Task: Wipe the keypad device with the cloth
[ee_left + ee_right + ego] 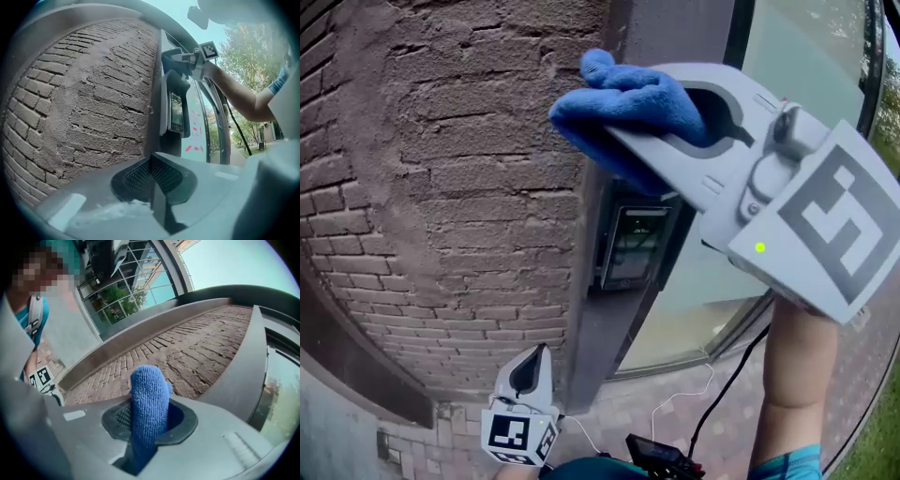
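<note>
We've got the right gripper [649, 111] up high, jaws clamped tight on the blue cloth [619, 98], with a fat fold bulging out past the tips. The right gripper view confirms it: the cloth [149, 408] fills the gap between the jaws and stands proud of them.

The keypad device [633, 246] sits on the dark metal post [598, 319] between the brick wall [450, 187] and the glass [806, 47], its screen facing out. From the head view the cloth is above the device. The left gripper view puts it right at the device's [176, 111] top edge, though we can't tell whether it touches.

Down low, the left gripper [534, 367] hangs well clear, jaws together on nothing, and we don't judge it needed here.

So we're at the top of a stroke, as we read it. To do this well, we want the soft bulge of cloth meeting the face, not the hard jaw tips, so we tilt the gripper to lead with the fold. Then we draw down over the screen and keys in straight, overlapping passes, pressing lightly so nothing gets keyed hard. We keep the grip firm, since a slack hold could let the cloth slide out against the housing. The rough brick is just beside the post, so we steer clear of it to avoid snagging the fibres.
</note>
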Demonstrator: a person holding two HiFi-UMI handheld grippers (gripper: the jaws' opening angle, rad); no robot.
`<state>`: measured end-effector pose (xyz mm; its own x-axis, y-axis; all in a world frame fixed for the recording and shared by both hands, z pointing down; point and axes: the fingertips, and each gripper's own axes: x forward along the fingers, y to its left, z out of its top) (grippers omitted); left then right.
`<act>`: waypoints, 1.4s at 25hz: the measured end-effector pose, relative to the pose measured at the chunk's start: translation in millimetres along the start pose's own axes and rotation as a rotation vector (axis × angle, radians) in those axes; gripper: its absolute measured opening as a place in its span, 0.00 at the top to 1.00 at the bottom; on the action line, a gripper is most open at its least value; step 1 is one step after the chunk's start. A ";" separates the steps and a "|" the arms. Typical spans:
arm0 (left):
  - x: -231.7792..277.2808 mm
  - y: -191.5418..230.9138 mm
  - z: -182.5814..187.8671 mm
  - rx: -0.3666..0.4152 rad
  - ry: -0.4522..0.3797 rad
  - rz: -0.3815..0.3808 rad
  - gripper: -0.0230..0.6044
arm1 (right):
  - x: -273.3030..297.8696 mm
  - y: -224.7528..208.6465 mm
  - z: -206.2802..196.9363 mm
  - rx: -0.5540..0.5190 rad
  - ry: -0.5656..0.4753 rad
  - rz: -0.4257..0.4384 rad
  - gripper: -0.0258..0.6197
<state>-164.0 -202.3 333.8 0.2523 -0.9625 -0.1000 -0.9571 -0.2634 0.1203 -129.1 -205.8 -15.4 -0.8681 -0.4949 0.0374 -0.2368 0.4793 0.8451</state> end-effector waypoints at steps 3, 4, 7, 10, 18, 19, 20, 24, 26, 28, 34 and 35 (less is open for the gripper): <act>6.5 -5.9 -0.1 0.013 0.003 -0.026 0.98 | -23.6 -29.7 -3.9 0.035 -0.031 -0.100 0.86; 9.2 -9.6 0.0 0.018 0.004 -0.039 0.98 | -30.6 -37.3 -7.0 0.045 -0.033 -0.128 0.86; 15.4 -23.2 1.0 0.022 0.012 -0.067 0.98 | -45.9 -46.9 -21.2 0.070 -0.008 -0.183 0.86; 18.3 -34.4 -1.5 0.020 0.026 -0.085 0.98 | -56.2 -45.6 -39.4 0.094 0.042 -0.213 0.86; 23.6 -31.0 -5.7 0.040 0.040 -0.065 0.98 | -82.9 -39.5 -90.0 0.148 0.180 -0.279 0.86; 24.9 -30.5 -4.0 0.054 0.040 -0.061 0.98 | -87.2 -40.4 -95.4 0.150 0.185 -0.288 0.86; 26.6 -29.9 -0.4 0.069 0.037 -0.058 0.98 | -92.1 -41.9 -100.4 0.151 0.185 -0.298 0.86; 29.4 -29.8 14.3 0.099 0.008 -0.048 0.98 | -110.5 -46.7 -100.7 0.156 0.138 -0.386 0.86; 28.4 -31.0 15.2 0.097 0.004 -0.047 0.98 | -115.3 -42.8 -79.2 0.133 0.082 -0.438 0.86; 26.5 -31.2 12.3 0.090 0.009 -0.051 0.98 | -112.3 -31.8 -44.4 0.101 0.009 -0.451 0.86; 7.9 -6.0 10.5 0.035 -0.011 -0.023 0.98 | -45.2 16.2 32.7 -0.219 -0.009 -0.334 0.85; 3.5 0.5 11.8 0.022 -0.017 -0.015 0.98 | -28.7 17.6 36.6 -0.278 0.011 -0.329 0.85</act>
<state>-165.3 -205.0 321.9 0.2645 -0.9571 -0.1187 -0.9562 -0.2762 0.0967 -124.3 -156.6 -21.2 -0.7610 -0.5973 -0.2532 -0.3720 0.0820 0.9246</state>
